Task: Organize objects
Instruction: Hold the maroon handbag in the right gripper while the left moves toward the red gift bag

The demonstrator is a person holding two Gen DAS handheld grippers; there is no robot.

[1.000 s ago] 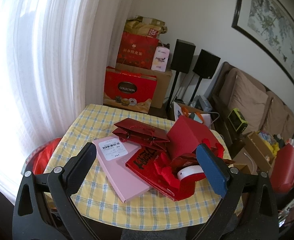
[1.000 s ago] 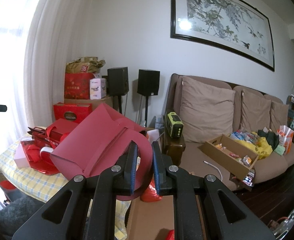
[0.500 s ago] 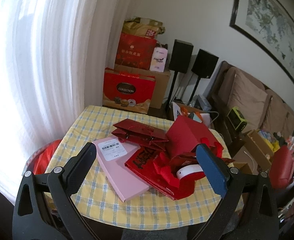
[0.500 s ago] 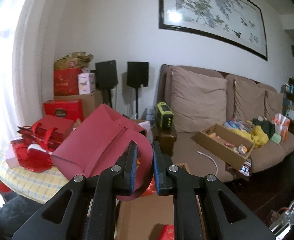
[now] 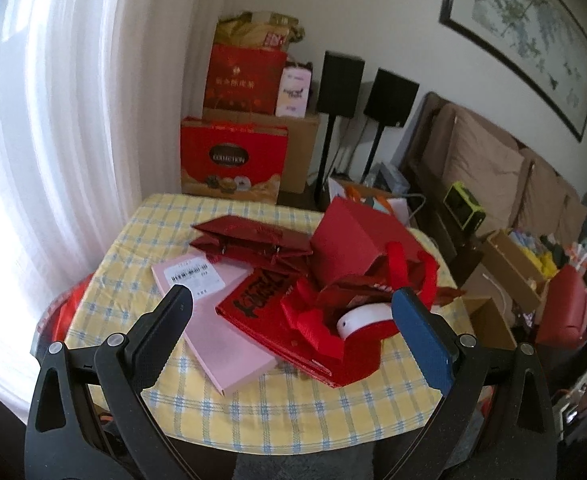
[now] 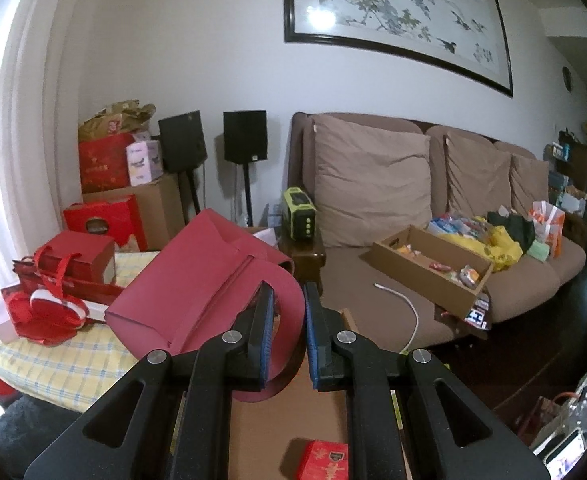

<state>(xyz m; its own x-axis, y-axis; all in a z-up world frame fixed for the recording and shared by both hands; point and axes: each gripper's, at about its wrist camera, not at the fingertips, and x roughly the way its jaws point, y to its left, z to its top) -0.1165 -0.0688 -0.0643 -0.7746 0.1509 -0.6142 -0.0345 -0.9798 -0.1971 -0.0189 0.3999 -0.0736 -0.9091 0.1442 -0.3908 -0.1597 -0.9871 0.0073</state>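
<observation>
The dark red bag (image 6: 181,292) was held, apparently by its handle, in the clenched right gripper (image 6: 289,320), its long axis running to upper left; the left gripper (image 5: 293,320) was spread, empty.

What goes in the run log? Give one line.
right gripper: shut on dark red paper bag's handle | left gripper: open over yellow checked table

Framed bird painting (image 6: 397,12) on wall, two black speakers (image 6: 245,136) on stands beside brown sofa (image 6: 433,208) w/ tan cushions, white curtain (image 5: 53,120) at left.
</observation>
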